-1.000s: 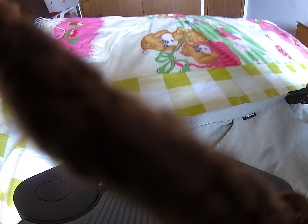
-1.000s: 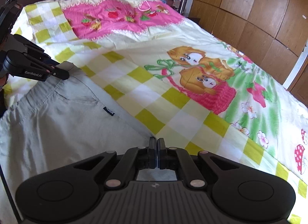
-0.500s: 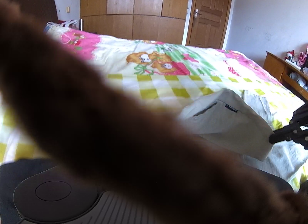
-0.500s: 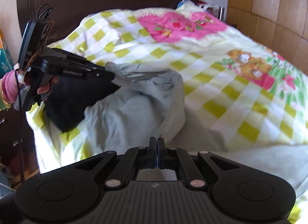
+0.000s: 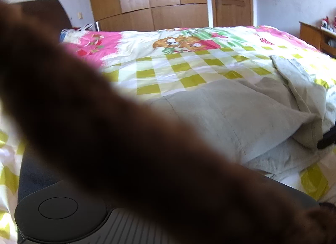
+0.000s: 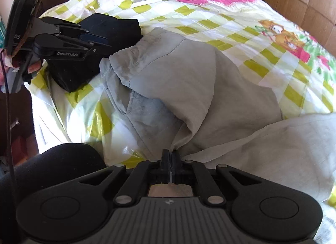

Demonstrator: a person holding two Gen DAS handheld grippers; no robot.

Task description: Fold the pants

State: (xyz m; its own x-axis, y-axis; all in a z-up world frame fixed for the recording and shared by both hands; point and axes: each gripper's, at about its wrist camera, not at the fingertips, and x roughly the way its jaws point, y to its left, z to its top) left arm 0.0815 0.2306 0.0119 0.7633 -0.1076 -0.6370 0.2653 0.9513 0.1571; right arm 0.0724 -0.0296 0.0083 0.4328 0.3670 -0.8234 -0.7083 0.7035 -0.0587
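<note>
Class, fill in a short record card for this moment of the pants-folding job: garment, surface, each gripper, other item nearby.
garment: grey pants, folded over on themselves, rumpled
surface: bed with a yellow-checked cartoon cover
right gripper: shut, pinching a fold of the pants
left gripper: beside the pants' waistband, apart from it; open or shut cannot be told
other item: dark garment behind the left gripper
left wrist view: mostly blocked by a blurred brown shape

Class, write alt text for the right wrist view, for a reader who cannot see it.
The right gripper, shut, pinches grey pants folded over on a yellow-checked bedspread. At the upper left the left gripper hovers beside the waistband, above a black garment.
</note>
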